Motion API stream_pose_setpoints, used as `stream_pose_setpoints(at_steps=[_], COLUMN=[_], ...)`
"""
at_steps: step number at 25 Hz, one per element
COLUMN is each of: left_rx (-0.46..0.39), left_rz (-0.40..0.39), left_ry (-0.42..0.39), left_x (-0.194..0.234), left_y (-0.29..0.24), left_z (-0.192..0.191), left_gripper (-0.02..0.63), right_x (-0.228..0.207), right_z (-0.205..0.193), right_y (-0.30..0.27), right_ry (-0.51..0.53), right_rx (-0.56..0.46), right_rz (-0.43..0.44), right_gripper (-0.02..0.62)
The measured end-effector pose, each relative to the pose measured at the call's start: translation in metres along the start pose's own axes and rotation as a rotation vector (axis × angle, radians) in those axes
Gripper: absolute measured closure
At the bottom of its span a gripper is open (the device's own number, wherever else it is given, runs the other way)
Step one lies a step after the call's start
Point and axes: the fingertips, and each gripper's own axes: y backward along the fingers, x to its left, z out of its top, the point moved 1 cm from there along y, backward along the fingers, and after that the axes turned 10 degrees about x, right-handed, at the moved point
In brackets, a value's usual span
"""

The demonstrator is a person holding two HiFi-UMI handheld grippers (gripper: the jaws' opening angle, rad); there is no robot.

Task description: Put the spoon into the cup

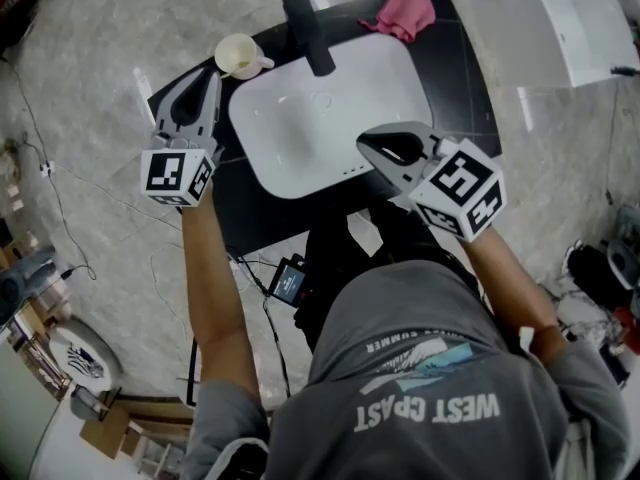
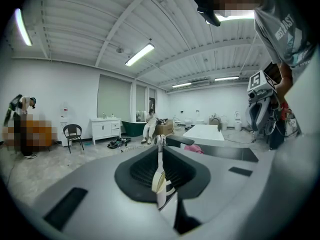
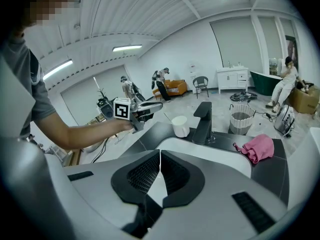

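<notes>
Your left forearm point(image 1: 205, 268) is stretched straight forward, and it carries the left gripper point(image 1: 210, 80) above the left part of the black tabletop point(image 1: 250, 213) with its tips pointing away from you. Its jaws are pressed onto a thin pale thing that looks to be the spoon point(image 2: 159, 181), and a small rounded end shows just past the jaw tips. The cup point(image 1: 238, 54) stands just ahead of those tips and slightly to their right, close to the tabletop's far left corner. From your right gripper's view a thin pale line runs from beside the left gripper's tips to the cup's rim, but you cannot tell whether its end is inside. Your right arm is bent closer to your body. The right gripper point(image 1: 364, 142) hangs over the near edge of the white basin point(image 1: 300, 118) and points leftward across it, with its jaws together and nothing between them. The basin lies open between your two grippers. The black faucet point(image 1: 305, 23) rises to the right of the cup, beyond the basin's far rim. The pink cloth point(image 1: 402, 12) lies well ahead of the right gripper at the tabletop's far edge. To the left of the left gripper the tabletop ends, with the floor point(image 1: 90, 88) below.
</notes>
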Motion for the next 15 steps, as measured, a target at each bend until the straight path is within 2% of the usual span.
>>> stream_pose_setpoints(at_steps=[15], left_rx=[-0.016], left_rz=[0.071], left_ry=[0.034], left_x=[0.005], left_y=[0.050], left_z=[0.008], left_gripper=[0.588], right_x=[0.027], right_z=[0.006], right_y=[0.011], right_ry=[0.023], right_rx=[-0.029], right_rz=[0.008], right_gripper=[0.563])
